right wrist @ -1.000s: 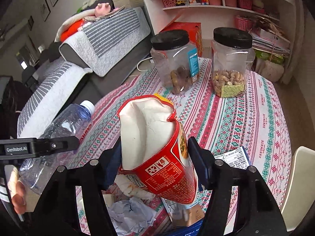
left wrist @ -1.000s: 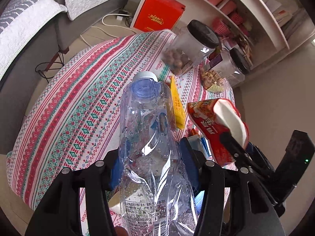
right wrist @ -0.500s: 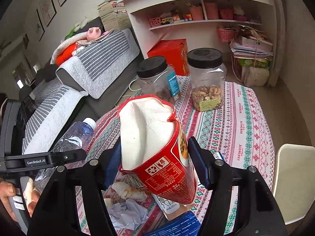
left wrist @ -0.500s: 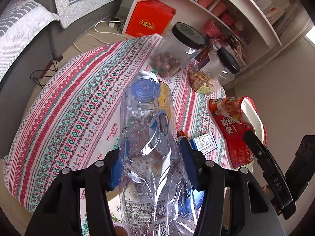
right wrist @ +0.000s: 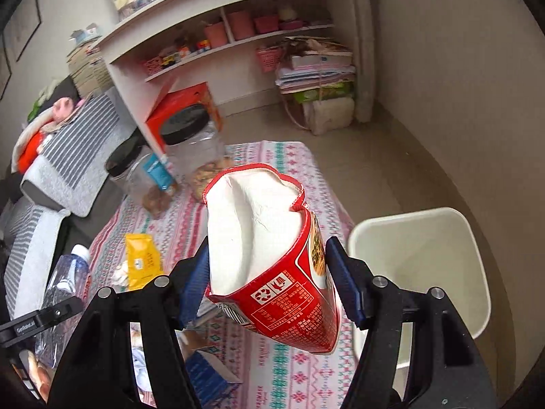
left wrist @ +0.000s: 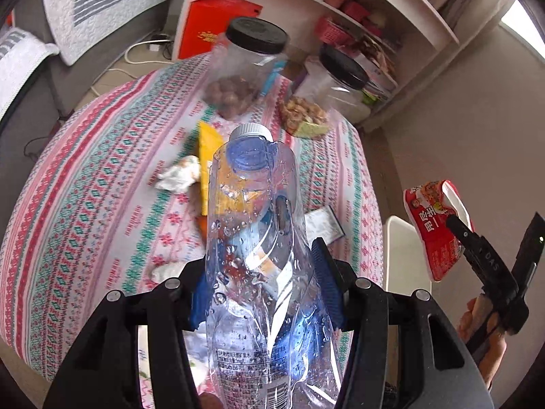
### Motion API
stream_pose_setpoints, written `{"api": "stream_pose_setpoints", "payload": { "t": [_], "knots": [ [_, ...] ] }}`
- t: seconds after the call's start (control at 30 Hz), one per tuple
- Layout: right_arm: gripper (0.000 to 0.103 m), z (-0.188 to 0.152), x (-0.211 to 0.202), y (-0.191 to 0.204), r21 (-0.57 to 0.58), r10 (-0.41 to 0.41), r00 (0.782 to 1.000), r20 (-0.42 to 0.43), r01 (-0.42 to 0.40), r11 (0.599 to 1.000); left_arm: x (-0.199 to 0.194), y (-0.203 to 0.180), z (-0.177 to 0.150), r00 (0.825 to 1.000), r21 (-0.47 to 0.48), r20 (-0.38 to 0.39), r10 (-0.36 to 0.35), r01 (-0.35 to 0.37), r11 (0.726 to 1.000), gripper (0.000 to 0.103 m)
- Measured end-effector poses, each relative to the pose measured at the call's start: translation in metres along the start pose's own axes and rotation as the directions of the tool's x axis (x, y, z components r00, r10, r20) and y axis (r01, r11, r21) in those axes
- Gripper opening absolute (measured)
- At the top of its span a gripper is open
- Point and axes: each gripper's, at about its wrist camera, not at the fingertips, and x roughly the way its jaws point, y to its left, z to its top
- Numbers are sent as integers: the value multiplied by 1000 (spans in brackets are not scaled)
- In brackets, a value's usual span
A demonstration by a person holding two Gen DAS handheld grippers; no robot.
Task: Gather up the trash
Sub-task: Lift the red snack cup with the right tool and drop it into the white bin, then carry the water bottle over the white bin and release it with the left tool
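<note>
Left gripper (left wrist: 262, 284) clamping crushed plastic bottle (left wrist: 257, 238), above patterned tablecloth (left wrist: 92, 191), two jars (left wrist: 248, 68) beyond

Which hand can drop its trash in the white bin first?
Probably the right. The right gripper holds the red cup next to the white bin, while the left gripper holds the bottle above the table.

the left wrist camera looks steeply down along its fingers at the patterned tablecloth (left wrist: 102, 177), close behind a clear plastic bottle (left wrist: 259, 238) that fills its middle. the right wrist camera sits higher and off the table's side, tilted down toward a white bin (right wrist: 425, 272), a red paper cup (right wrist: 272, 272) close before it. both take in the two black-lidded jars (left wrist: 252, 68) (right wrist: 190, 143), the yellow packet (left wrist: 209, 156) (right wrist: 141, 259) and the white shelves (left wrist: 374, 10) (right wrist: 221, 24).
</note>
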Motion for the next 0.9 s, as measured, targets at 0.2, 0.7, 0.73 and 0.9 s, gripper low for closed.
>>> {"api": "stream_pose_setpoints", "payload": {
  "t": [0.2,0.7,0.73,0.9],
  "knots": [
    [65,5,-13,-71,118,-150,988,-17,151,981,18,-54,-10,999,87,-10,-47,48,995,53],
    [89,11,-90,-165,287,-253,959,127,208,935,99,-231,-37,982,243,-112,-155,178,954,53],
    [90,14,-89,-166,296,-255,958,130,208,932,105,-243,-40,980,255,-121,-158,184,949,53],
    [90,12,-103,-191,348,-266,952,149,201,916,131,-297,-49,976,311,-155,-156,198,930,53]
  ]
}}
